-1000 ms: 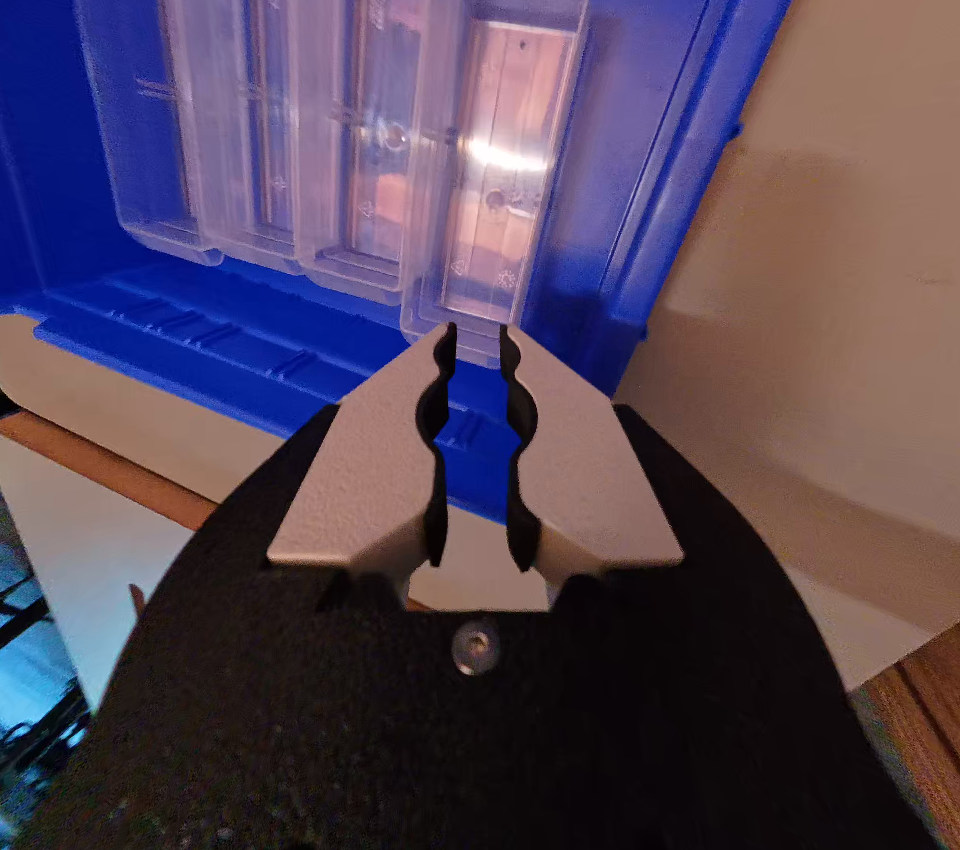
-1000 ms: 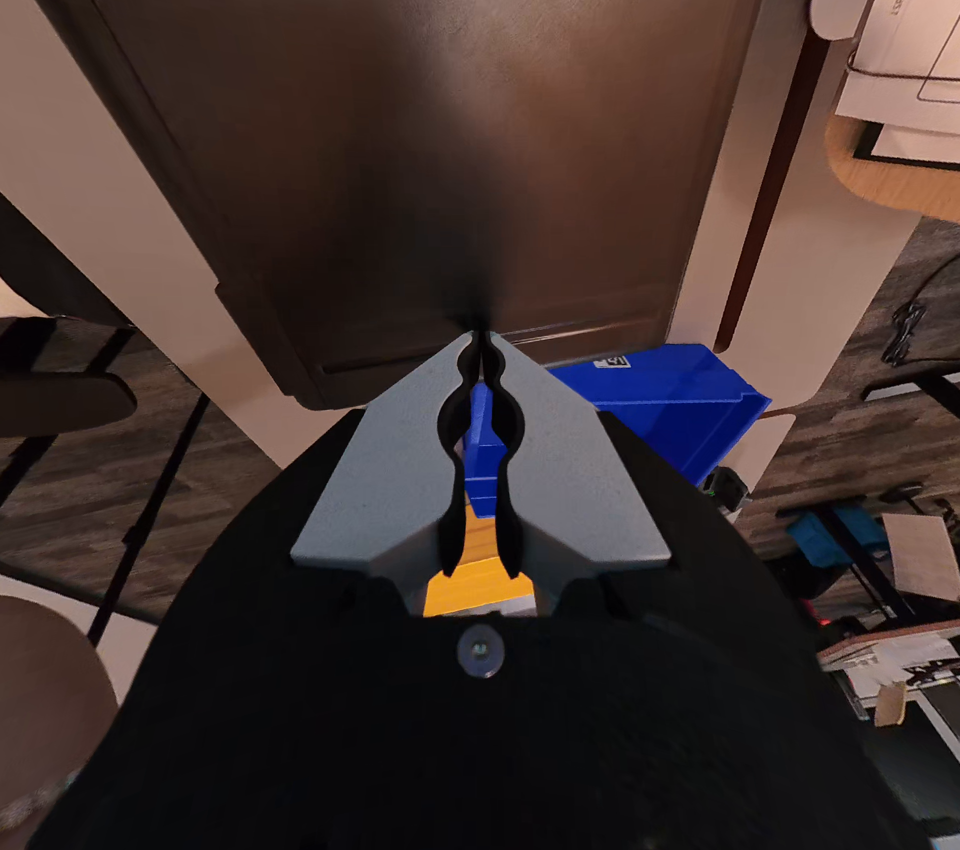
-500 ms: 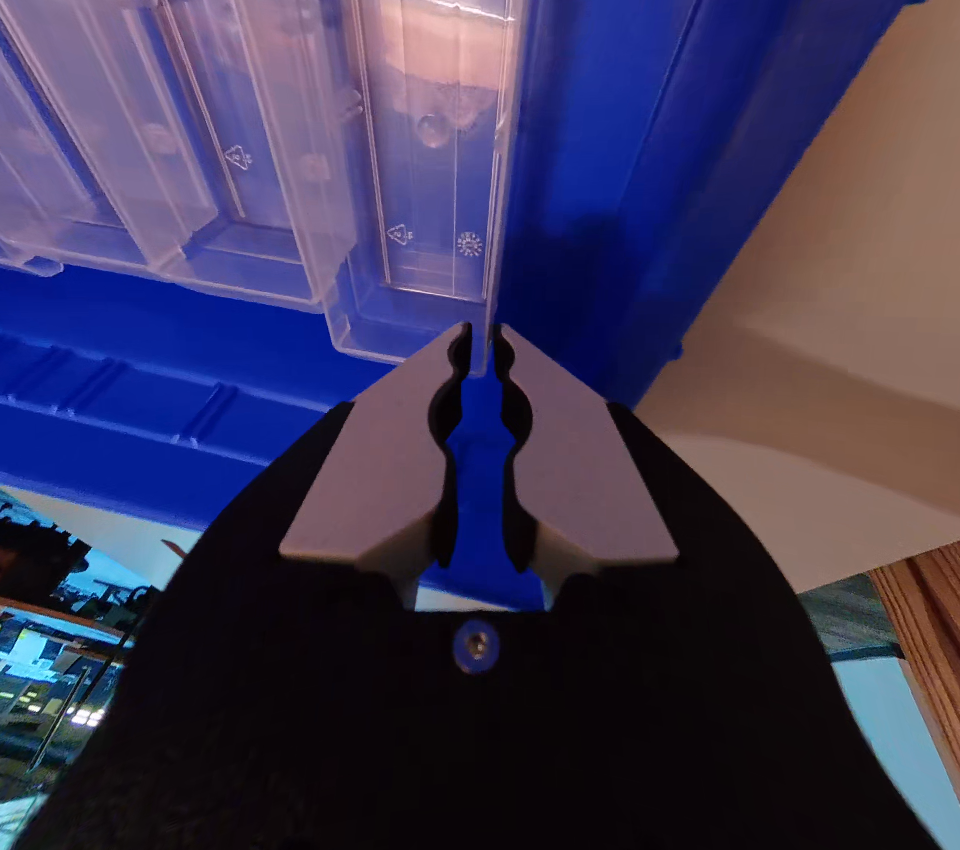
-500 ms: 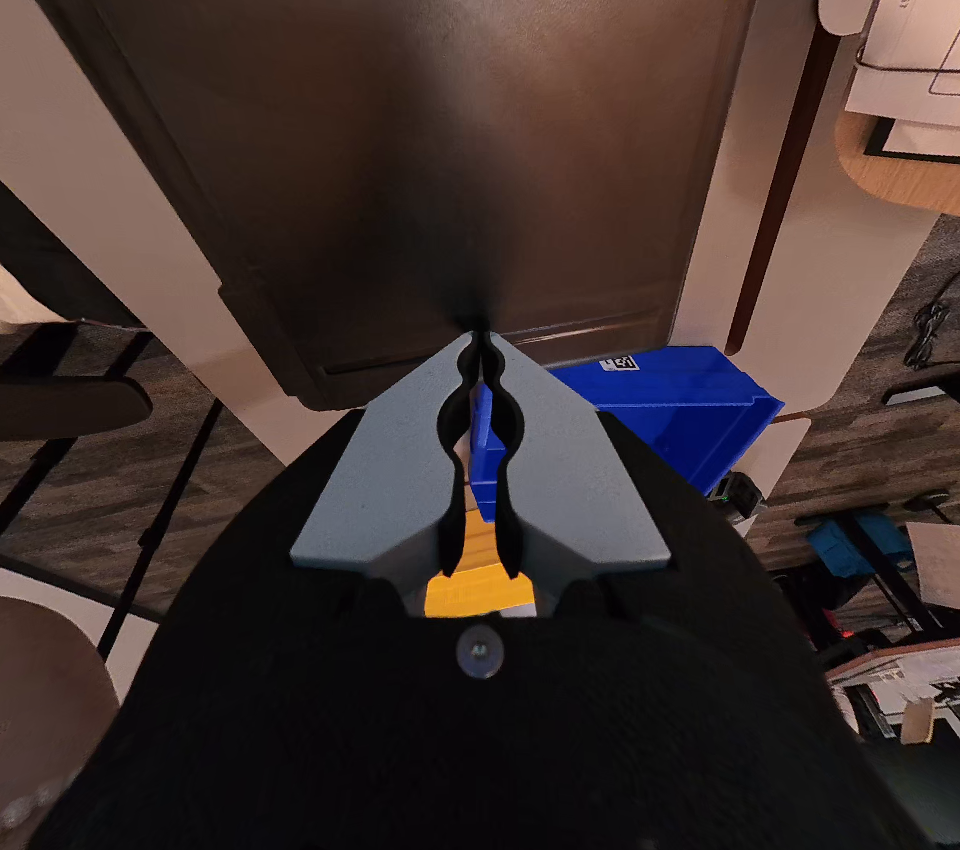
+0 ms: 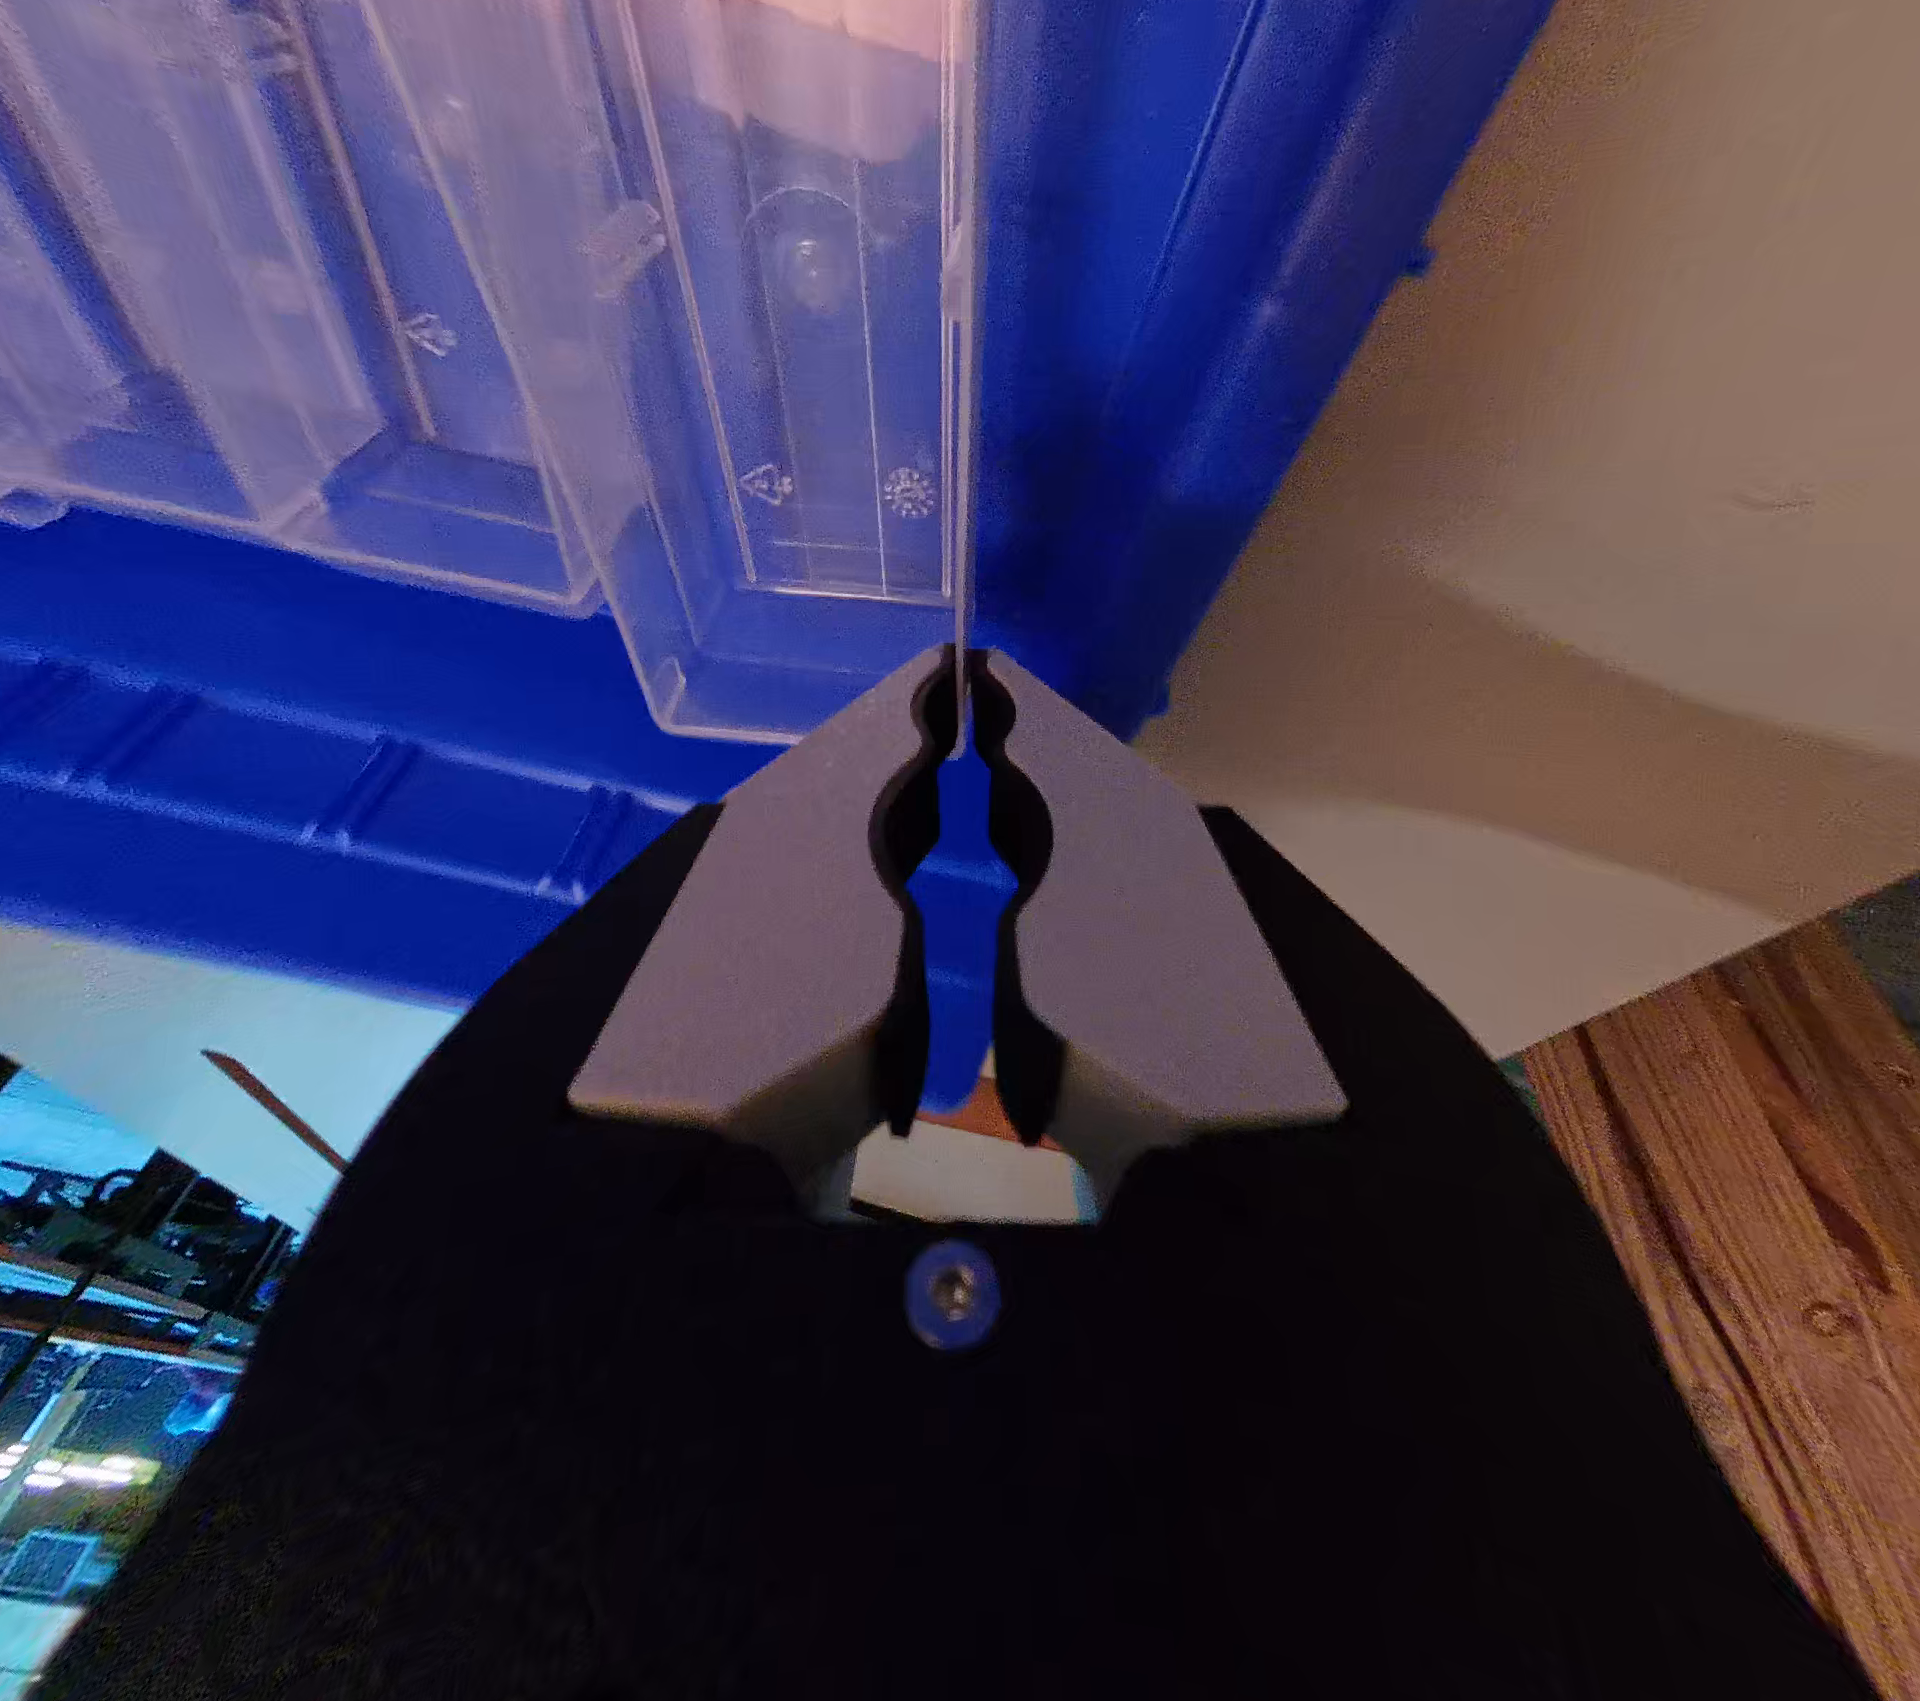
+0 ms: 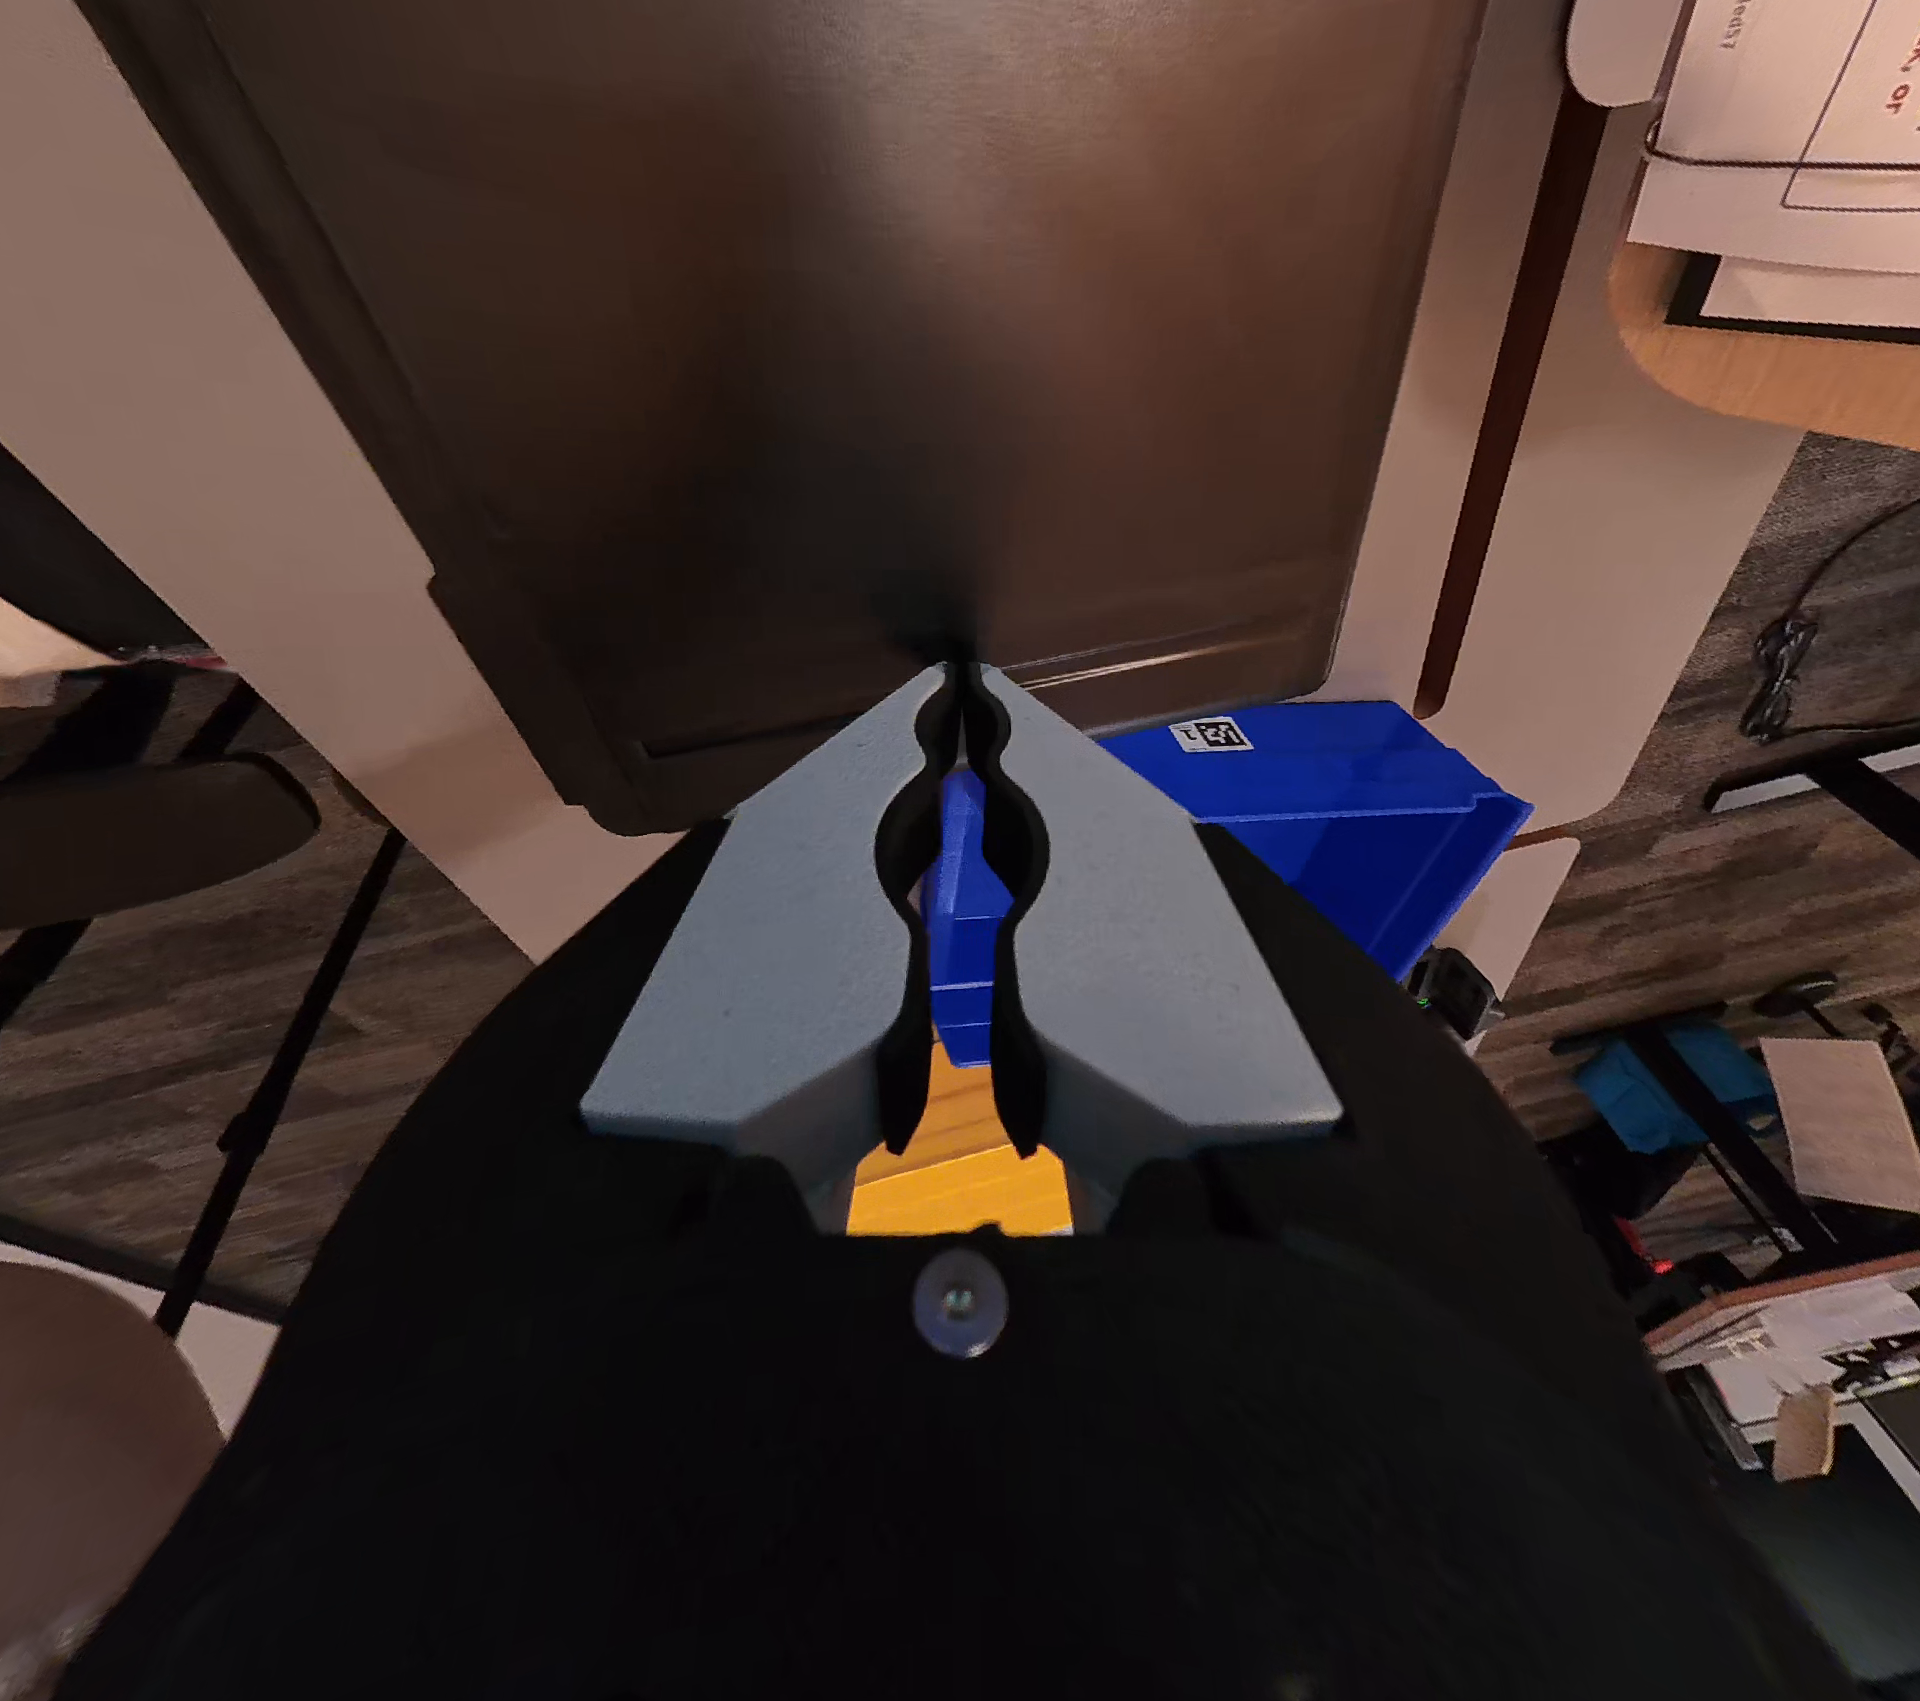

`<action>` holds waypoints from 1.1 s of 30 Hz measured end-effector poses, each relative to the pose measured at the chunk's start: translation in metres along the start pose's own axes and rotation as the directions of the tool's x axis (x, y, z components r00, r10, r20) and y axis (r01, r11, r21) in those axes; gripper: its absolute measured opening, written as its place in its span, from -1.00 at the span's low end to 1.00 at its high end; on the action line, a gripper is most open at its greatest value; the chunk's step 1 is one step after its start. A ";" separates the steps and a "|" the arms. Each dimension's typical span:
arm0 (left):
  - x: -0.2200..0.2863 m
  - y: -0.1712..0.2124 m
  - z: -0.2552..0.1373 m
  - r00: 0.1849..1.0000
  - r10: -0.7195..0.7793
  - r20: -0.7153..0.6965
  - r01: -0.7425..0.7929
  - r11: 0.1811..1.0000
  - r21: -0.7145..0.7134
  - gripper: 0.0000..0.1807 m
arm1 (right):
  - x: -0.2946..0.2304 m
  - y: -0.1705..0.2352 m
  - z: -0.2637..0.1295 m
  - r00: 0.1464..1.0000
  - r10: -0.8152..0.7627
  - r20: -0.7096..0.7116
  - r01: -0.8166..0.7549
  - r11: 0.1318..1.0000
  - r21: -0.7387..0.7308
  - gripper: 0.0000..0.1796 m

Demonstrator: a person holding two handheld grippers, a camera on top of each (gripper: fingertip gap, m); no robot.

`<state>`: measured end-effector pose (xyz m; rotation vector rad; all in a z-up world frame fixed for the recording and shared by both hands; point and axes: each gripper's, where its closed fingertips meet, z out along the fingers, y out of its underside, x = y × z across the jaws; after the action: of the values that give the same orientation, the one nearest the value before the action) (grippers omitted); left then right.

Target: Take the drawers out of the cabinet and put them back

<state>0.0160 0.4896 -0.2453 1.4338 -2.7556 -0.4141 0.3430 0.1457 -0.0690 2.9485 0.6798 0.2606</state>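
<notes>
In the left wrist view several clear plastic drawers (image 5: 312, 197) lie side by side in a blue bin (image 5: 1091, 197). My left gripper (image 5: 961, 675) is shut on the thin right side wall of the rightmost clear drawer (image 5: 821, 249), at its near corner. In the right wrist view my right gripper (image 6: 961, 680) is shut, with nothing visible between its tips. The tips rest against the flat face of a dark brown cabinet (image 6: 883, 197), near its lower rim. The blue bin (image 6: 1330, 810) also shows just below and to the right of that cabinet.
The bin stands on a white tabletop (image 5: 1558, 404) with a wooden surface (image 5: 1766, 1184) at lower right. In the right wrist view, white paper sheets (image 6: 1787, 41) lie at upper right, a dark chair part (image 6: 135, 830) at left, and clutter on the floor (image 6: 1714, 1132) at right.
My left gripper moved in toward the rightmost clear drawer and closed on its right side wall. The right gripper stayed shut against the dark cabinet, hardly moving.
</notes>
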 end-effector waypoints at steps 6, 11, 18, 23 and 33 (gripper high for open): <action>0.018 0.004 -0.055 0.988 -0.156 0.003 0.156 0.987 -0.035 -1.00 | 0.000 0.000 0.000 1.000 -0.002 0.022 0.002 1.000 0.015 -1.00; 0.072 0.010 -0.099 0.921 -0.361 -0.145 0.344 0.930 -0.128 -1.00 | 0.000 0.000 0.000 0.999 -0.005 0.036 0.004 1.000 0.014 -1.00; 0.168 -0.032 -0.137 0.797 -0.479 -0.369 0.436 0.878 -0.197 -1.00 | 0.000 0.000 0.000 0.999 0.004 0.041 -0.004 1.000 0.003 -1.00; 0.220 -0.078 -0.138 0.735 -0.485 -0.473 0.410 0.874 -0.260 -1.00 | 0.000 0.000 0.000 0.999 0.014 0.050 -0.014 1.000 0.001 -1.00; 0.217 -0.156 -0.137 0.713 -0.577 -0.399 0.535 0.815 -0.222 -1.00 | 0.000 0.000 0.000 0.999 0.027 0.026 -0.026 0.999 -0.027 -1.00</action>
<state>0.0324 0.1983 -0.1742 2.0204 -1.8811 -0.1619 0.3428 0.1453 -0.0690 2.9318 0.6291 0.2315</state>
